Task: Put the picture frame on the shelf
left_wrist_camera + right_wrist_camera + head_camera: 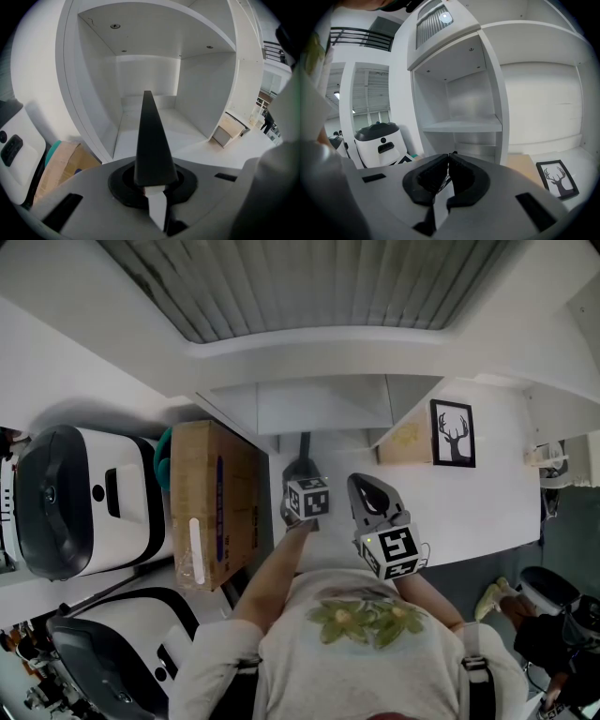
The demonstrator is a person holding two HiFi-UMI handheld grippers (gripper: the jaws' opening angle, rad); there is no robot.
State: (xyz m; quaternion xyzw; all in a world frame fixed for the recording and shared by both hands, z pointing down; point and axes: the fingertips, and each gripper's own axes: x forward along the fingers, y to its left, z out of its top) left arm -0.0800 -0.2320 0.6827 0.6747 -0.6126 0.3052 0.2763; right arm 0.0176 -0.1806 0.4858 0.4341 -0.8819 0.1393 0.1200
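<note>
1. The left claw [147,101] is closed. In the left gripper view its two black jaws meet in a single narrow wedge, with no gap and nothing between them.
2. That wedge points into an open compartment of the white shelf [150,61] and touches none of its walls or boards.
3. In the head view the left claw [304,448] reaches forward from the person's arm toward the shelf [319,404], and its marker cube sits just behind it.
4. The right claw [447,157] is also closed. The right gripper view shows its dark pads pressed edge to edge with nothing caught between them.
5. In the head view the right claw [364,486] is held in the air just beside the left one, above the white desk [487,512], and it touches nothing.
6. The picture frame [453,433] has a black border and a deer print. It is on the desk to the right of the shelf and well apart from both claws, and it appears to lie flat.
7. In the right gripper view the picture frame [558,179] is at lower right, just beside a tan wooden piece [520,164].
8. A cardboard box [211,502] stands left of the shelf, and a white machine [75,502] is farther left.
</note>
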